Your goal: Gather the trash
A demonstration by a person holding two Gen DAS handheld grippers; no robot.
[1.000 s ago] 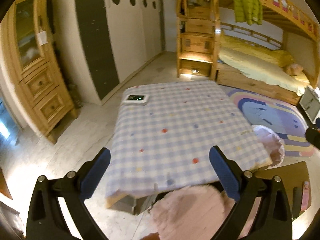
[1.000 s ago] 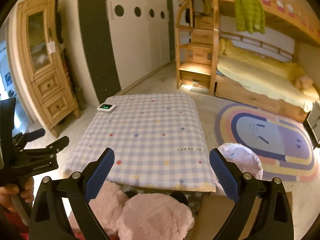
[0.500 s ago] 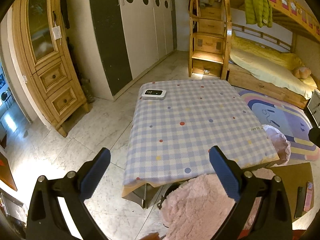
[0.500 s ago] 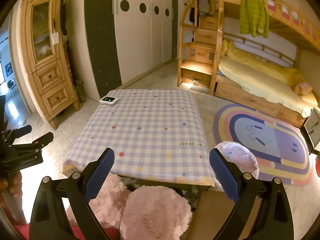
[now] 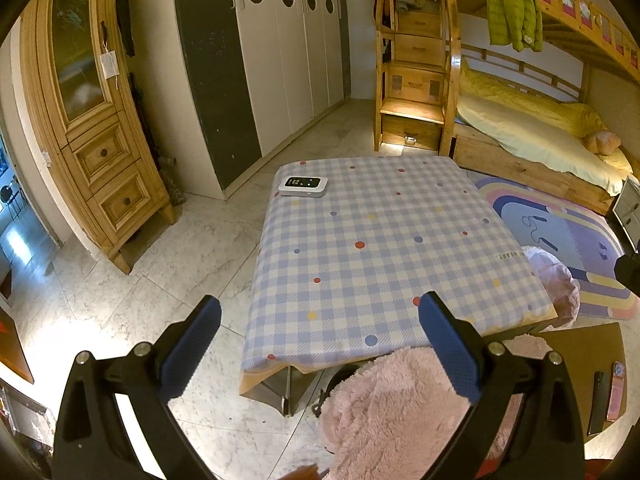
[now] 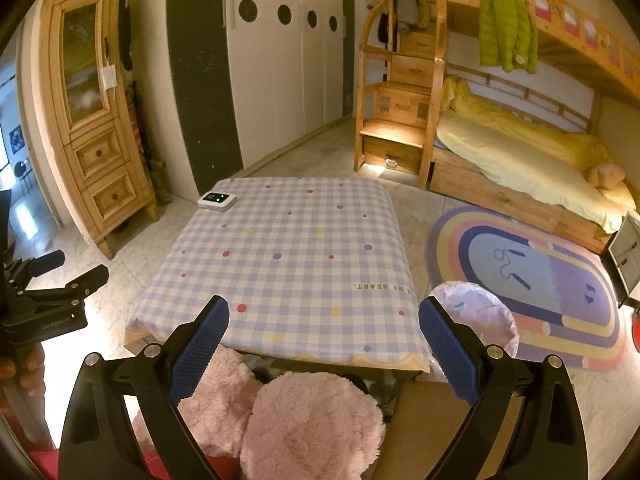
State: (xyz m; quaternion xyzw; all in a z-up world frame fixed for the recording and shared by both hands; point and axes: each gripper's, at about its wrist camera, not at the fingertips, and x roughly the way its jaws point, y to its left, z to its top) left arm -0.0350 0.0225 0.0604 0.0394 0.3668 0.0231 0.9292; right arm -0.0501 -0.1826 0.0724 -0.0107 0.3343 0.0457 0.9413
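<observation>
Both grippers' jaws released, holding nothing, above checked surface (image 6: 288, 264); scan for trash, approach lined bin (image 6: 476, 316) slowly

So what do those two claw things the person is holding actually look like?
Each gripper, left and right, is a matte black plastic frame with silver screw heads. Its two long fingers carry blue pads with a fine dotted grip texture. The right wrist view shows the left gripper's side, with small white lettering on its body. No cables are visible.

One table (image 6: 288, 264), one device (image 6: 216, 200), one bin (image 6: 476, 316), two grippers (image 5: 320, 332) (image 6: 324, 336).
</observation>
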